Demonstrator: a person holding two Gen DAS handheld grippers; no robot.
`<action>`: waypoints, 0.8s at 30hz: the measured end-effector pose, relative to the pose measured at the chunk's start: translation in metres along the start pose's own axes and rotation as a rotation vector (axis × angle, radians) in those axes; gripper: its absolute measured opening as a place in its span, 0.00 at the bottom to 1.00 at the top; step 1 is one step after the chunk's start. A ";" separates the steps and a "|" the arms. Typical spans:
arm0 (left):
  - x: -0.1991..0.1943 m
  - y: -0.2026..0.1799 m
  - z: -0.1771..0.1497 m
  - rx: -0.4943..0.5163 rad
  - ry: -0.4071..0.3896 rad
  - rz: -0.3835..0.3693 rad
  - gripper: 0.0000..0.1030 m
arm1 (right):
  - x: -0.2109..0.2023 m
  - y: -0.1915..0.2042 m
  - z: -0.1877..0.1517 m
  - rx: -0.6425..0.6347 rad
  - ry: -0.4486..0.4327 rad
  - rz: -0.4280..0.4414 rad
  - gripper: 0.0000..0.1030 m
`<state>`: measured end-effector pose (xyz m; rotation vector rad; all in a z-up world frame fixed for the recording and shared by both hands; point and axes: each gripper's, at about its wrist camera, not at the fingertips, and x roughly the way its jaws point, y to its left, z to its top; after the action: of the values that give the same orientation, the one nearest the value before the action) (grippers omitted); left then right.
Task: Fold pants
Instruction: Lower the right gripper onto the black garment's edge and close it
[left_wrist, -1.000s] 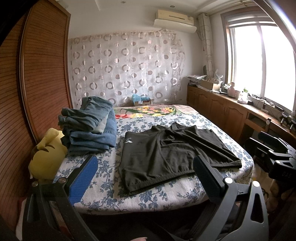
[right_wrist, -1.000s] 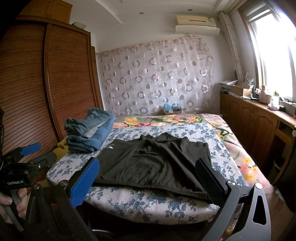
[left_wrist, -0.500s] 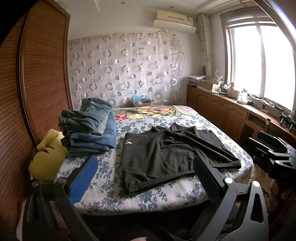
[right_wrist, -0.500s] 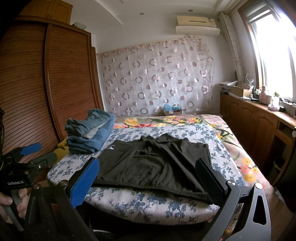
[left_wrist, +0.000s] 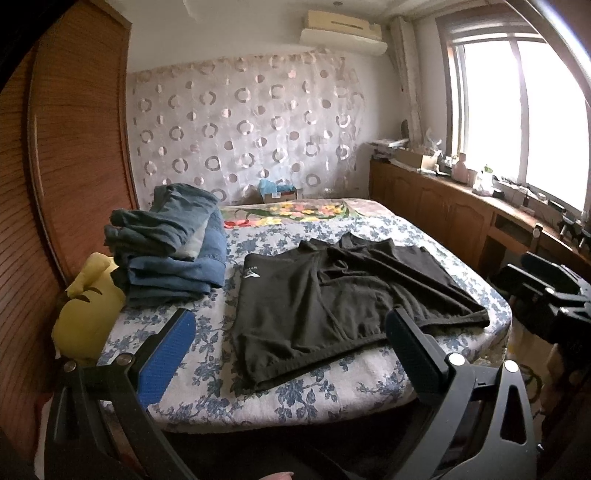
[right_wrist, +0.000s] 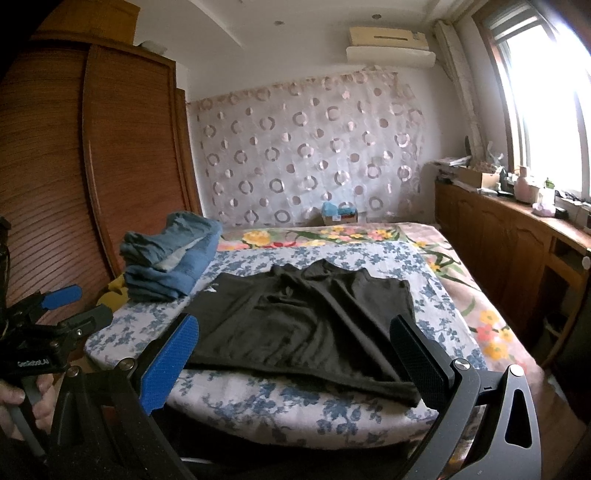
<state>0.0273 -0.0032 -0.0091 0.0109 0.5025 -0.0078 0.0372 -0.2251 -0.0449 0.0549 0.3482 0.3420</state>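
both my claws, left (left_wrist: 290, 345) and right (right_wrist: 295, 350), hang spread and empty short of the bed (left_wrist: 332, 402). the pants (left_wrist: 332, 302) lie rumpled across it, untouched; every fold looks still ahead.

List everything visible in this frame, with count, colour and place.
black pants: one, black, spread flat mid-bed.
jeans pile: one stack, blue, bed's left side.
plush toy: one, yellow, beside the jeans at the bed's left edge.
bed cover: one, white with blue flowers.
wardrobe: one, brown wood, left wall.
air conditioner: one, cream, above the curtain.
left tool: one, black with a blue pad, open, short of the bed.
right tool: same colours, open, short of the bed.
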 end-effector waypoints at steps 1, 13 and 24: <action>-0.002 -0.005 0.003 0.003 0.003 -0.005 1.00 | 0.002 -0.002 0.000 0.001 0.003 -0.002 1.00; 0.060 -0.012 0.015 0.053 0.043 -0.042 1.00 | 0.040 -0.023 0.006 0.010 0.053 -0.056 1.00; 0.100 -0.029 0.028 0.093 0.083 -0.087 1.00 | 0.061 -0.038 0.015 0.034 0.096 -0.087 0.95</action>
<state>0.1277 -0.0328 -0.0329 0.0808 0.5850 -0.1158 0.1086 -0.2397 -0.0549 0.0564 0.4503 0.2531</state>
